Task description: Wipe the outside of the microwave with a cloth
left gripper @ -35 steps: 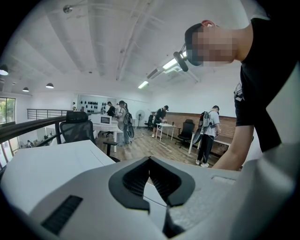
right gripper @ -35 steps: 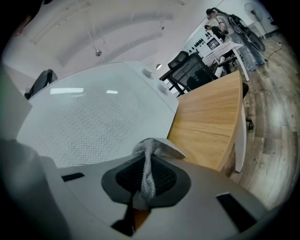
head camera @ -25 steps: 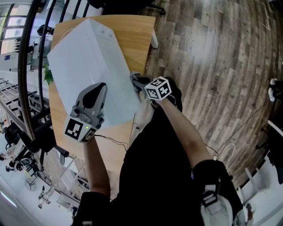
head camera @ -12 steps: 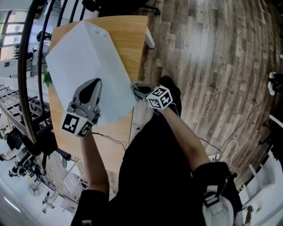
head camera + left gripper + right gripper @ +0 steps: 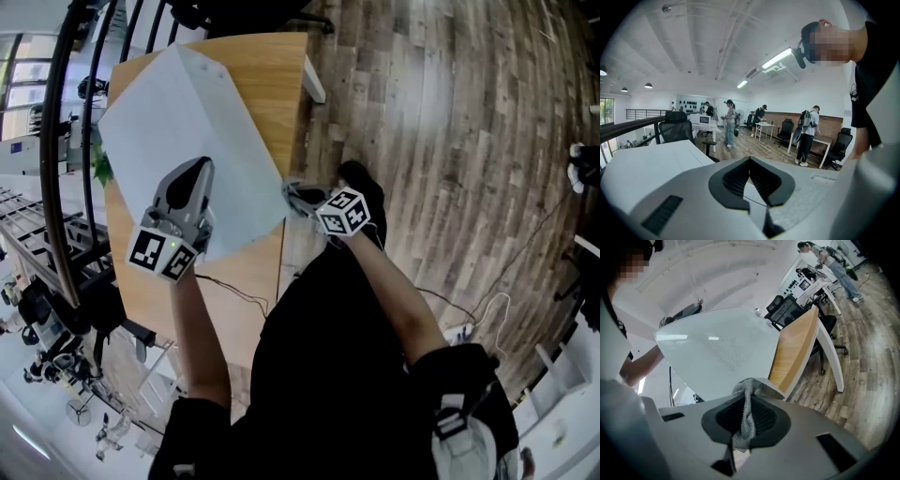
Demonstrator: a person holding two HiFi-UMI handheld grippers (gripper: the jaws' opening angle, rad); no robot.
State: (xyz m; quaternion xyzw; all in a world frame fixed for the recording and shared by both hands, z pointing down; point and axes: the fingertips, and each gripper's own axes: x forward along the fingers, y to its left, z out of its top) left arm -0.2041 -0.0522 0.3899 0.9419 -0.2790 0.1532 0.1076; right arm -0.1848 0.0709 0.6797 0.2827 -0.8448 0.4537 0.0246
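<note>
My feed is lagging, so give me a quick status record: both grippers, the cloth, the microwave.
microwave: white, on the wooden table
left gripper: fingers together, nothing held, over the microwave's top
right gripper: fingers shut on the cloth, at the microwave's side near the table edge
cloth: grey, bunched between the fingers, its end by the microwave's lower corner; contact unclear

No word, number or brand can be read in any view. The only printed signs are the black-and-white square markers (patterns, not letters) on the cube (image 5: 161, 254) of the left tongs (image 5: 199, 171) and on the cube (image 5: 343, 212) of the right tongs (image 5: 292, 194).
</note>
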